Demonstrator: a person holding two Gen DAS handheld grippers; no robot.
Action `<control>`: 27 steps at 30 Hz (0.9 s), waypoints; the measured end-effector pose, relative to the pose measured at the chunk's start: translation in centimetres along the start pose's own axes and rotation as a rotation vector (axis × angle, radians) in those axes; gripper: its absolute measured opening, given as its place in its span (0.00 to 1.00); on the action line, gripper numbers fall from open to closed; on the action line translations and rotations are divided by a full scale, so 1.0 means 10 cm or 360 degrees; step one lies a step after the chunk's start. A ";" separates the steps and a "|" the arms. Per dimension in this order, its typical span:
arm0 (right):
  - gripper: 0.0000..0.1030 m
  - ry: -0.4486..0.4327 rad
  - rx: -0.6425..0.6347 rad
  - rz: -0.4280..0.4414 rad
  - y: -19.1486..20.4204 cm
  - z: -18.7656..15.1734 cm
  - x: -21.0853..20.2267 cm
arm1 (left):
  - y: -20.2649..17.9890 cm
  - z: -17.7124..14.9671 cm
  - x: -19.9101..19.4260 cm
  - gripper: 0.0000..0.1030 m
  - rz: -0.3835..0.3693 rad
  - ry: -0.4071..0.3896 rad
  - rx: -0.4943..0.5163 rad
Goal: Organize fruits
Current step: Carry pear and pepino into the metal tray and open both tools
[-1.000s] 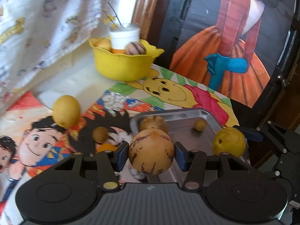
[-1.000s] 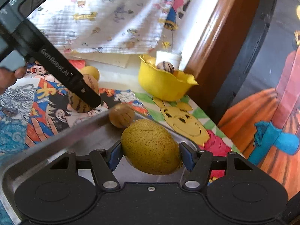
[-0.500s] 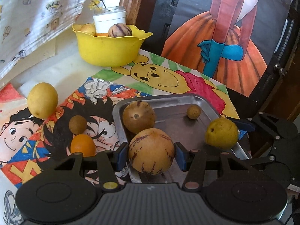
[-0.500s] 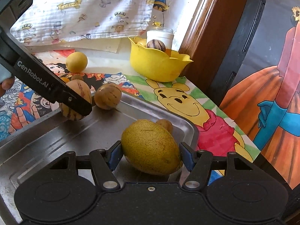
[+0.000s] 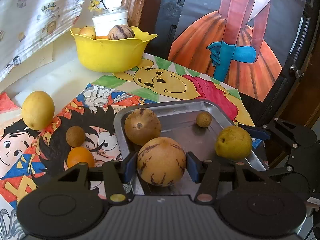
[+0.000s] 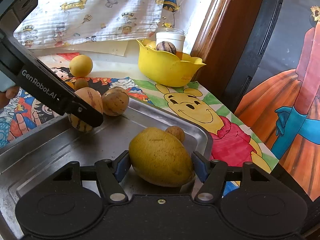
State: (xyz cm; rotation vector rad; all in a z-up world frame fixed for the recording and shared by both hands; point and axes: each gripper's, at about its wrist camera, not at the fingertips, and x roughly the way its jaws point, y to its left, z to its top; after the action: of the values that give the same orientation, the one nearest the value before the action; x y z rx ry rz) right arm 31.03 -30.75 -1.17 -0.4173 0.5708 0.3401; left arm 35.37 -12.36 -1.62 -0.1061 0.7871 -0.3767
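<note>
Metal tray (image 5: 212, 108) taken as reference. Inside it: a tan striped melon (image 5: 142, 126) at the far left corner, and a small brown fruit (image 5: 203, 119) near the far right corner. The left gripper (image 5: 161, 161) has its fingers clenched on a round striped fruit (image 5: 161, 161) over the tray's near left part; whether that fruit touches the tray floor cannot be told from either view. The right gripper (image 6: 161, 157) has its fingers closed on a yellow-green speckled fruit (image 6: 161, 157) at the tray's right side; in the right wrist view its underside seems to rest on the tray (image 6: 50, 144), though the contact line is poorly seen. Left of the tray, on the cartoon-print counter (image 5: 96, 100): an orange (image 5: 80, 157), partly cut off by the gripper frame, a second small brown fruit (image 5: 75, 133) just beyond it, and a yellow lemon (image 5: 38, 110) further left. Beyond the tray stands a yellow bowl (image 5: 112, 54) holding a purple-striped fruit (image 5: 121, 32), a yellowish fruit (image 5: 87, 32) and a sliver of something orange; the rest of its contents lies below the rim. A white jar (image 5: 110, 21) stands just behind the bowl, its base hidden. Printed cloth (image 5: 34, 20) hangs at the far left.
</note>
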 end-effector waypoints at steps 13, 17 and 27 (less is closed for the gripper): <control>0.76 -0.0044 0.0036 -0.0016 0.06 -0.06 -0.20 | -0.01 -0.04 -0.15 0.67 -0.0009 -0.0049 -0.0024; 0.84 -0.0083 0.0063 -0.0016 0.09 -0.07 -0.33 | 0.00 -0.06 -0.31 0.81 0.0005 -0.0106 -0.0054; 0.99 -0.0229 0.0227 -0.0028 0.17 -0.07 -0.86 | -0.01 -0.20 -0.88 1.00 0.0167 -0.0317 -0.0076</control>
State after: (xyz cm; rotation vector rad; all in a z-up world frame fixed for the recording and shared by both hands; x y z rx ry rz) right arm 23.24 -31.25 2.81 -0.2579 0.4473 0.3078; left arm 28.28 -9.16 2.90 -0.1440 0.6022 -0.2439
